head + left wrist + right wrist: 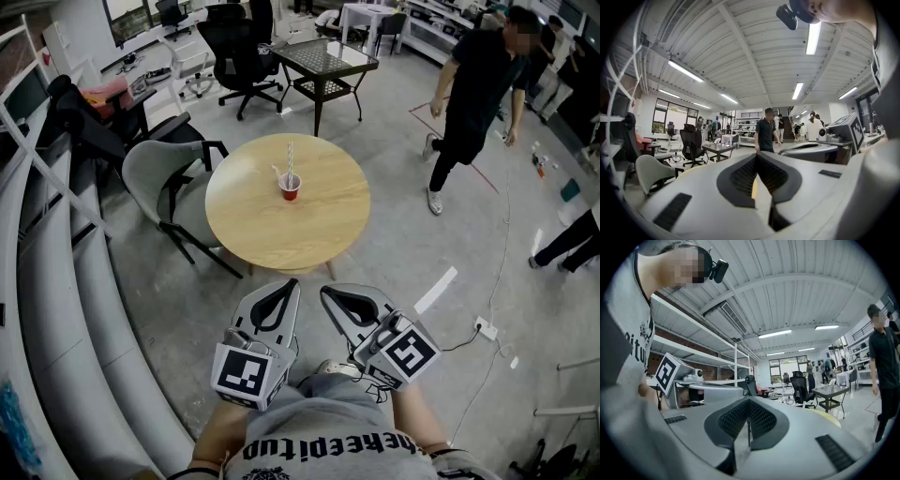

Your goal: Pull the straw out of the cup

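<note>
1. Roughly at the middle of the round pale-wood surface (281, 234) stands the small red plastic cup (291, 188). It is upright, and the white striped straw (290, 157) rises straight out of it.
2. A short pale piece leans out over the cup's left rim. Whether it is a second straw cannot be told.
3. Both tools are well apart from the cup and straw, off the near edge of the surface and close to the person's body.
4. The left tool (284, 291) points level toward the surface. Its jaws are pressed together and hold nothing; in the left gripper view only a thin slit of the pale top shows between them.
5. The right tool (330, 296) sits just beside the left one. Its jaws also meet along a fine line and are empty.
6. A grey shell chair with black legs (155, 173) stands at the left side of the surface.
7. Farther back are a square dark glass-topped table (328, 58) and a black office chair (234, 47).
8. A person in black clothing (478, 84) is on the grey floor at the upper right.
9. A white power strip (485, 328) with its cable lies on the floor to the right of the tools.
</note>
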`<action>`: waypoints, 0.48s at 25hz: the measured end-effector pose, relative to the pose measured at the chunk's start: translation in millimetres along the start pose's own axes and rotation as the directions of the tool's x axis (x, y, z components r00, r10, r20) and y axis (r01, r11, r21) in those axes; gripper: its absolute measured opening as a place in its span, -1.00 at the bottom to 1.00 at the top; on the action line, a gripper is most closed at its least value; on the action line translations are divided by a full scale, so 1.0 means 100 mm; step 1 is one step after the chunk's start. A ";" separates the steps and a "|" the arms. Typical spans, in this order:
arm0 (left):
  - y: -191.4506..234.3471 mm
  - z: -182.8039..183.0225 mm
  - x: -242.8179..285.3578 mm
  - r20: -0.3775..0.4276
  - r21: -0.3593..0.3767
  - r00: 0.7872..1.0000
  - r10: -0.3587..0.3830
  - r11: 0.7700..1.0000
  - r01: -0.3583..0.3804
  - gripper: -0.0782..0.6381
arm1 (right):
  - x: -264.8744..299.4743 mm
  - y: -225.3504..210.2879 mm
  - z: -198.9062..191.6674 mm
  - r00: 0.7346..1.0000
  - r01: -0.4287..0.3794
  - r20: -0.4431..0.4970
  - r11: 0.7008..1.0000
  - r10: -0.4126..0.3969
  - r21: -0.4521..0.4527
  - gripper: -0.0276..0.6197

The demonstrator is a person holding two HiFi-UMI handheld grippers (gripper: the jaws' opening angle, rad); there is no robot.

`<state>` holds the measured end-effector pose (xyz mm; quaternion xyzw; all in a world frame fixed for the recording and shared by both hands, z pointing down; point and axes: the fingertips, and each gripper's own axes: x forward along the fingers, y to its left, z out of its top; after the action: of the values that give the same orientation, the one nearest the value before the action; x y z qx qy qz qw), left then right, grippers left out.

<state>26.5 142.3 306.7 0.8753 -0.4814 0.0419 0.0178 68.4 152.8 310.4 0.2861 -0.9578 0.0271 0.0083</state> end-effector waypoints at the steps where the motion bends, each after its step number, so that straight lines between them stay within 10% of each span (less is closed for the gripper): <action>1: 0.00 0.00 -0.02 -0.004 -0.003 1.000 -0.003 1.000 0.003 -0.71 | 0.01 0.01 0.01 1.000 0.003 0.002 1.000 -0.003 0.001 -0.91; 12: 0.12 -0.03 -0.25 0.004 -0.008 0.999 -0.034 0.999 0.034 -0.71 | 0.13 0.24 0.02 0.999 0.033 0.007 0.999 -0.033 -0.003 -0.91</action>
<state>2.7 157.0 307.5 0.8834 -0.4667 0.0377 0.0212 44.6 165.5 307.5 0.3020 -0.9530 0.0246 0.0058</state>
